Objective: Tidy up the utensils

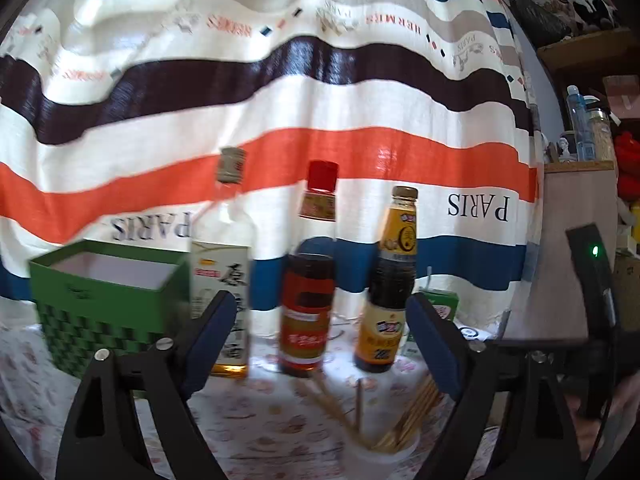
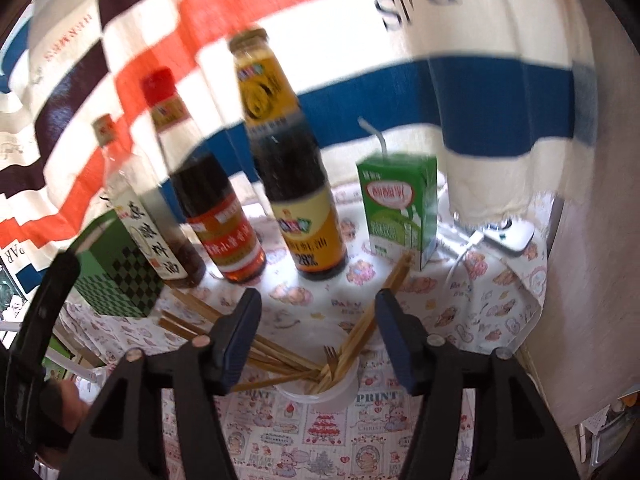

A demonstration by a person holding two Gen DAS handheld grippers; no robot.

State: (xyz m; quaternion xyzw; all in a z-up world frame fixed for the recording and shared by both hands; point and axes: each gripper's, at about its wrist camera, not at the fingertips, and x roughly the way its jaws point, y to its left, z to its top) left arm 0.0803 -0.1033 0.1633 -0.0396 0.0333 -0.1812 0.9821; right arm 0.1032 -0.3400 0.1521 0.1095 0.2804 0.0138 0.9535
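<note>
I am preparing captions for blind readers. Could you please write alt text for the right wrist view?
A white cup holds wooden chopsticks and a small fork, seen between the jaws of the open, empty right gripper. Behind it, three sauce bottles and a green drink carton stand on a patterned tablecloth, with a green box at the left.

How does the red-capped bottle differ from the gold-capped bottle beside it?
The red-capped bottle has a red and orange label; the gold-capped bottle has a yellow one. The red-capped bottle looks shorter than the gold-capped one. Both stand upright on the patterned tablecloth and hold dark liquid.
</note>
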